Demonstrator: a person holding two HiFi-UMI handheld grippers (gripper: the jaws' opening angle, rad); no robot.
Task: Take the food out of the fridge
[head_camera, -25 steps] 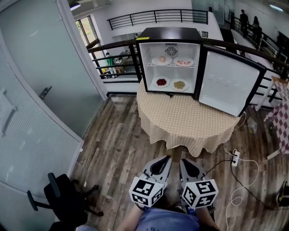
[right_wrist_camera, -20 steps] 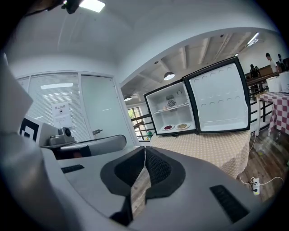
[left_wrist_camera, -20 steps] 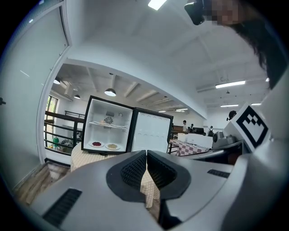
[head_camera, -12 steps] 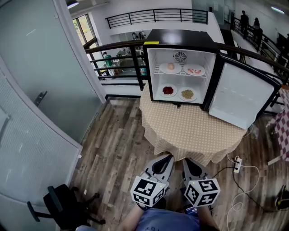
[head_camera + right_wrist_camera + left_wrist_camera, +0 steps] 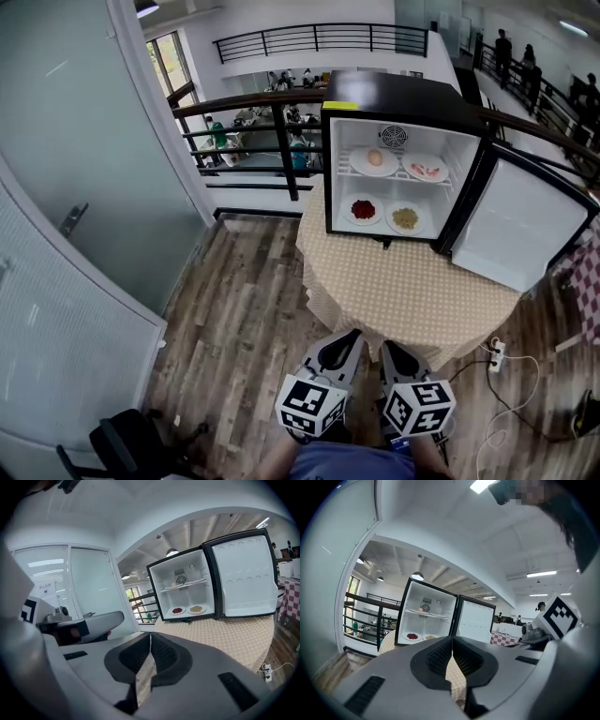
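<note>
While you face the desk [image 5: 412, 292], the head view shows four plates of food [image 5: 363, 209] inside the open fridge [image 5: 394, 94], two per shelf. In the left gripper view, your left hand-held gripper [image 5: 452, 649] is closed and empty; in the right gripper view, so is the right hand-held gripper [image 5: 150, 645]. The plates are probably stiff, breakable and slick: pinch a rim and carry level.

— Wood-plank floor [image 5: 244, 309] underfoot, frosted glass wall [image 5: 84, 187] sweeping along the left!
— And a black railing [image 5: 286, 150] at the back, with a round counter [image 5: 412, 291] in checked cloth before it.
— Black office chair [image 5: 124, 441] bottom left, white power strip [image 5: 497, 354] beside the counter.
</note>
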